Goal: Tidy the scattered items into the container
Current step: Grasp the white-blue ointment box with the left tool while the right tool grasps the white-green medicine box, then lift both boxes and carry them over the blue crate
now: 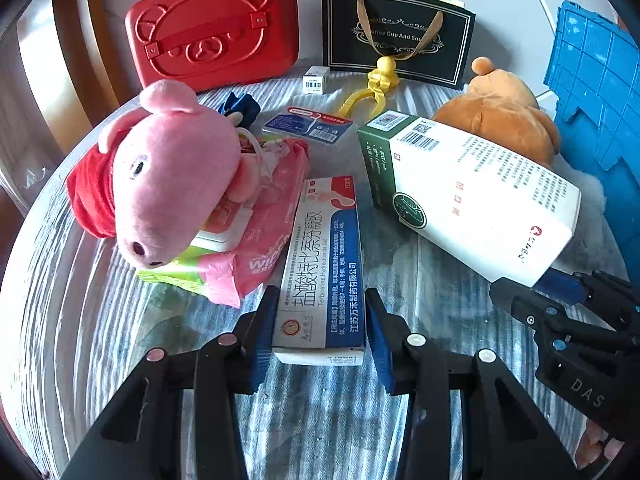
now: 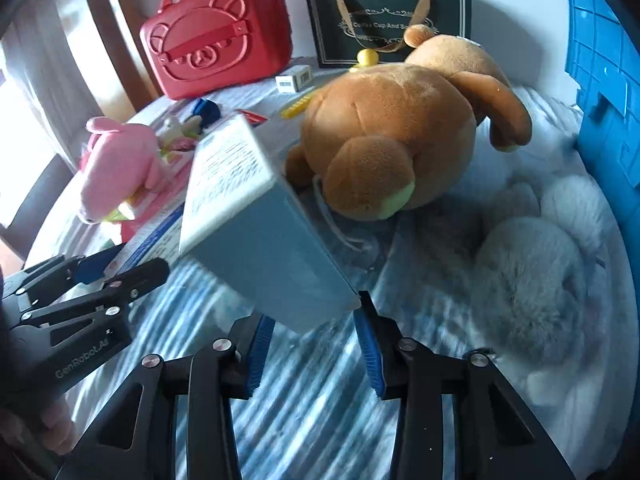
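Gripping a long white and blue ointment box point(image 1: 322, 276) by its near end, the left gripper point(image 1: 322, 326) has both blue pads pressed against the box's sides, and the box lies flat on the striped cloth point(image 1: 320, 420). The right gripper point(image 2: 314, 342) clamps the near corner of a bigger white box point(image 1: 472, 188), which tilts up off the cloth with its green end toward the middle of the table; in the left view the right gripper's fingers point(image 1: 560, 286) show pinching that same corner. Left of the ointment box, a pink pig plush point(image 1: 168, 184) lies on a pink wipes pack point(image 1: 260, 240). A brown bear plush point(image 2: 396, 128) lies on its front just behind the white box, and a grey plush point(image 2: 532, 272) sits to its right, near the blue crate point(image 2: 604, 60) at the right edge. At the back stand a red case point(image 1: 216, 28) and a black paper bag point(image 1: 396, 36), with a yellow duck clip point(image 1: 380, 80) in front of the bag, a small white carton point(image 1: 316, 79) between case and bag, and a flat floss pack point(image 1: 310, 125) lying nearer the middle. The crate's inside is out of view.
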Demonstrator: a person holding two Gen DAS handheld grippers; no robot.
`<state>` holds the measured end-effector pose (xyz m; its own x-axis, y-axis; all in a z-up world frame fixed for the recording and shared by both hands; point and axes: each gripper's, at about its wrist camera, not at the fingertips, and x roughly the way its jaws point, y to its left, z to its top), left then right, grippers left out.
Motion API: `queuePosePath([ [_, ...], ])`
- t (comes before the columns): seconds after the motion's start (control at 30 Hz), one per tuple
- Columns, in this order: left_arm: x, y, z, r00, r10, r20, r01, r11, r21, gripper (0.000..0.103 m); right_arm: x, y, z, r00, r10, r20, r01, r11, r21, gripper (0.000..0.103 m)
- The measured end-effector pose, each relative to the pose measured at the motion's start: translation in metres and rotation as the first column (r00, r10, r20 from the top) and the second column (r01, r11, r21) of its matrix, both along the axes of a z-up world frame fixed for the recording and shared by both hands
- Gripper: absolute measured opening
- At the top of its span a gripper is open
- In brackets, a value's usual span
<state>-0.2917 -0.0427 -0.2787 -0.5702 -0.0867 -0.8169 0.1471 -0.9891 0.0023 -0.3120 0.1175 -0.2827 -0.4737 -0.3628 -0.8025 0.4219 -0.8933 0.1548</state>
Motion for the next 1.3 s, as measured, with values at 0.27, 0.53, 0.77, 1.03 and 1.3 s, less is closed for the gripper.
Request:
queuePosePath([
  [0.27,0.019,0.008,0.018,0.999,0.005,-0.041,-0.004,1.000,0.004,0.040,0.025,-0.001,0.017,0.998,0.030,-0.057,-0.031,0.999,-0.020,0.054],
  [0.53,0.022,0.007,-0.004,1.000,0.029,-0.002,-0.029,1.000,-0.004,0.040,0.012,-0.011,-0.003,0.998,0.019,-0.062,-0.020,1.000,-0.005,0.064],
  [0.77,0.007,0.005,-0.023,0.999,0.042,0.023,-0.043,0.999,0.024,0.040,0.009,-0.005,-0.015,0.998,-0.008,-0.063,0.005,0.999,-0.038,0.063],
  [1.03,0.018,0.019,-0.005,0.998,0.038,-0.054,-0.041,0.997,-0.058,0.039,0.013,-0.009,-0.005,0.995,-0.029,-0.099,0.022,0.998,-0.066,0.035],
  [1.3,0.051,0.020,0.045,0.988,0.017,-0.156,-0.029,0.996,-0.078,0.039,0.049,-0.002,0.044,0.976,-0.067,-0.205,0.050,0.995,-0.087,0.033],
])
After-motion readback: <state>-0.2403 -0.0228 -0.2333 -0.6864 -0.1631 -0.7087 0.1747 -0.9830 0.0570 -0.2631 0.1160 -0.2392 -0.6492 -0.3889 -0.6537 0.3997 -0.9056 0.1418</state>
